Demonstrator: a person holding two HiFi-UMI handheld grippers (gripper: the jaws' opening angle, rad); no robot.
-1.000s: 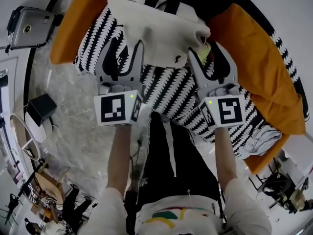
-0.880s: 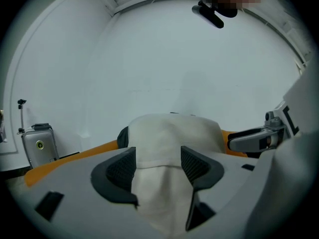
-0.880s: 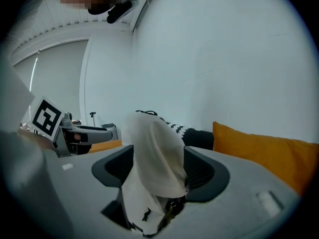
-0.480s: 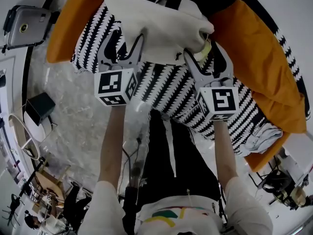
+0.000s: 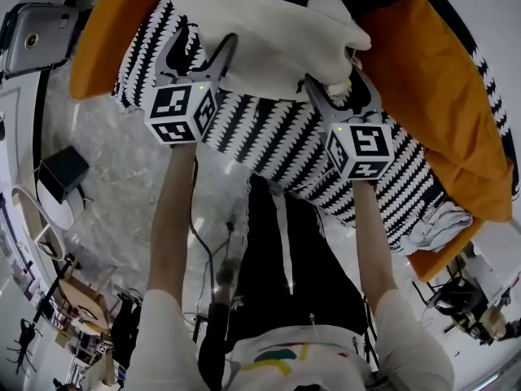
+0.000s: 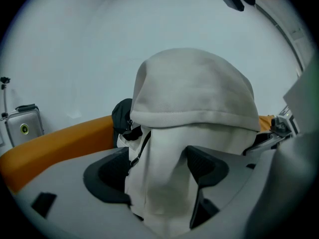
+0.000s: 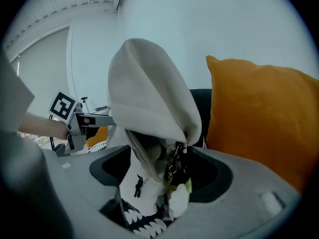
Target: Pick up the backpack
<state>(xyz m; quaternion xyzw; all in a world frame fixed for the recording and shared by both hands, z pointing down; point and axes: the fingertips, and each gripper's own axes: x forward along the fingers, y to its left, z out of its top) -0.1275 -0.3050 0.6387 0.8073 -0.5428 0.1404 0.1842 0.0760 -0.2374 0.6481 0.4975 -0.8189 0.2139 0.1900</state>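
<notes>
A cream fabric backpack [image 5: 269, 31] with black straps lies on a black-and-white patterned blanket [image 5: 269, 141]. My left gripper [image 5: 205, 49] is at its near left corner. In the left gripper view the cream cloth [image 6: 194, 93] hangs loosely between the opening jaws of the left gripper [image 6: 159, 168]. My right gripper [image 5: 335, 84] is at the near right corner. Its jaws are opening wide around a fold of the backpack [image 7: 144, 93], a zip pull and a pale green charm [image 7: 182, 195], with gaps showing beside the pads.
Orange cushions [image 5: 440, 96] flank the blanket on the right and the left [image 5: 106, 31]. A silver hard case [image 5: 37, 39] stands at far left, a black box [image 5: 61, 173] on the marble floor below it. The person's legs are under the grippers.
Both grippers have moved away from me and down with the backpack, which now rests on the blanket. Both pairs of jaws have spread wider.
</notes>
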